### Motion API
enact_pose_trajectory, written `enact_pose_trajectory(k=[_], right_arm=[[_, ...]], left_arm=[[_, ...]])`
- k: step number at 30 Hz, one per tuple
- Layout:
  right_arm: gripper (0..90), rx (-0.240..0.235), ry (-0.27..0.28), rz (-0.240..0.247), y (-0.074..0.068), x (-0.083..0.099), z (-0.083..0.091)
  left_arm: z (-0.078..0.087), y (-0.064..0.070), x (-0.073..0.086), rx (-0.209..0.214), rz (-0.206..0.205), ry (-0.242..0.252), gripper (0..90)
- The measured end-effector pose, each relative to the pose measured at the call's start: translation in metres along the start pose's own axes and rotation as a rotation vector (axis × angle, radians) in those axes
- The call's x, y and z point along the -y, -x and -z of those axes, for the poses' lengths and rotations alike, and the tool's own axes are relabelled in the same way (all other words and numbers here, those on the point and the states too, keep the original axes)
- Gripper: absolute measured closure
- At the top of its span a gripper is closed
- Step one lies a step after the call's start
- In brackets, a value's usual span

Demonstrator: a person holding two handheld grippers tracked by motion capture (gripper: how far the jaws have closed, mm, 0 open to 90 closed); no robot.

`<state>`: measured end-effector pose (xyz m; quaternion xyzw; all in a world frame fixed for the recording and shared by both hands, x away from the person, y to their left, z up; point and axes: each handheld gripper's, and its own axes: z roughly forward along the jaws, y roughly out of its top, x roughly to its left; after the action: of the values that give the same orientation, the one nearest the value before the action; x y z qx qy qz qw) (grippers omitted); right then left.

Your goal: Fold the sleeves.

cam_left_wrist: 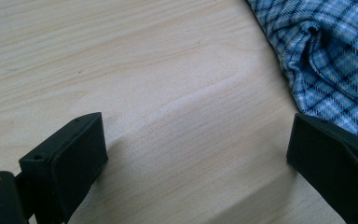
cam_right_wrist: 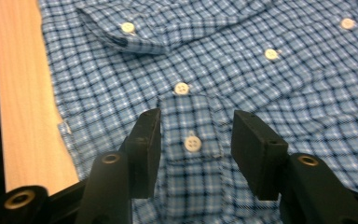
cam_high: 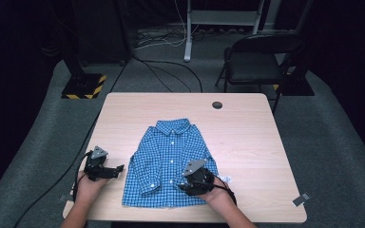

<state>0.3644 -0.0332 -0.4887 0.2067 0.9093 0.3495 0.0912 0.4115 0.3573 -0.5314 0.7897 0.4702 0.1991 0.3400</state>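
1. Blue checked shirt (cam_high: 171,161) lies flat, buttoned front up, at the near middle of the table (cam_high: 247,142).
2. Left gripper (cam_high: 119,168) rests on bare wood just beside the shirt's edge; fingers (cam_left_wrist: 70,158) spread wide, holding nothing.
3. Right gripper (cam_right_wrist: 193,140) sits over the shirt's cuff (cam_right_wrist: 191,126); fingers spread either side of it, not pinching.
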Motion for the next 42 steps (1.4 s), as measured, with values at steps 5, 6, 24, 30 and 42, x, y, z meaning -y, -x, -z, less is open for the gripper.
enact_pose_trajectory(k=[5,6,24,30,42], right_arm=[[47.1,0.018,0.005,-0.038,0.011,0.005,0.005],[46.9,0.022,0.004,-0.045,0.013,0.007,0.007],[36.2,0.114,0.023,-0.139,0.04,0.029,0.024],[34.0,0.137,0.029,-0.158,0.046,0.035,0.029],[30.1,0.212,0.054,-0.219,0.06,0.058,0.051]], left_arm=[[0.0,0.0,0.0,0.001,-0.001,-0.001,4.2],[0.0,0.0,0.0,0.001,-0.002,-0.002,4.0],[0.0,0.0,0.0,0.001,-0.002,-0.002,3.9],[0.0,0.0,0.0,0.001,-0.002,-0.002,3.9],[0.0,0.0,0.0,0.001,-0.002,-0.001,3.9]])
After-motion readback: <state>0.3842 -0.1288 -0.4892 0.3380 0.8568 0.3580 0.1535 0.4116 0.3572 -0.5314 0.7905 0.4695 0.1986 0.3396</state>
